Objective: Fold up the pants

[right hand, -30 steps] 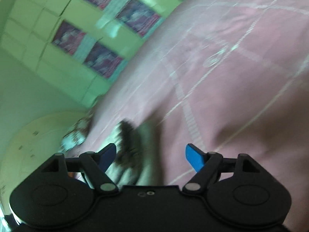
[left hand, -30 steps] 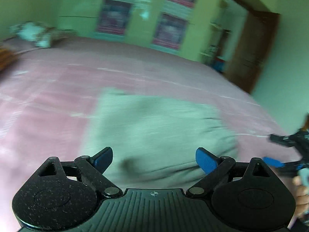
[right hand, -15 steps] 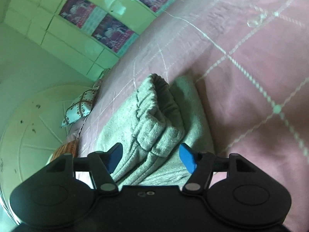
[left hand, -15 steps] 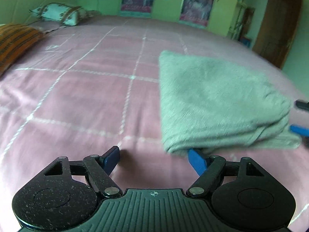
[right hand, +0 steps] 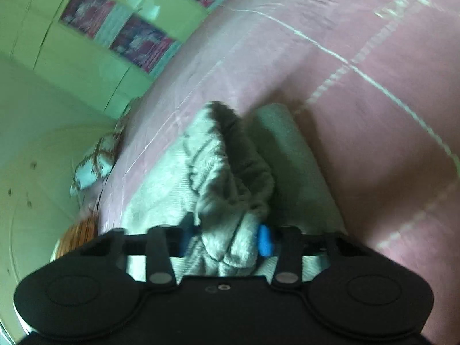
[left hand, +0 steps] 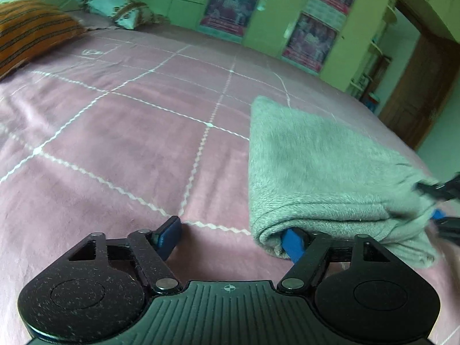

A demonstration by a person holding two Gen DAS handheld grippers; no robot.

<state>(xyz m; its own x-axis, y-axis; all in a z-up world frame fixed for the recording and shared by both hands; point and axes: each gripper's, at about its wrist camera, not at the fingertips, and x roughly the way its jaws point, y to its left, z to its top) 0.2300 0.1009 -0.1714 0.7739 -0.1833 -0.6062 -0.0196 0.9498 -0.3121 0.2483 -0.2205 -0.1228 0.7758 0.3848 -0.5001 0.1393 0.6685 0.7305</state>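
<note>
The grey pants [left hand: 322,166] lie folded into a thick rectangle on the pink bedspread [left hand: 129,149]. My left gripper [left hand: 233,235] is open at the fold's near left corner; its right fingertip [left hand: 293,241] is tucked under the fabric edge, its left fingertip [left hand: 169,234] rests on the bedspread. In the right wrist view my right gripper [right hand: 227,238] is shut on a bunched edge of the pants [right hand: 230,189]. It also shows in the left wrist view [left hand: 440,210] at the fold's right end.
An orange striped pillow [left hand: 31,34] and a patterned pillow [left hand: 115,8] lie at the head of the bed. Green wall cabinets with posters [left hand: 310,40] stand beyond the bed. A brown door [left hand: 417,95] is at the right.
My right gripper has closed on the bunched pants edge. My left gripper has moved closer, its right finger now slipped under the fold's corner.
</note>
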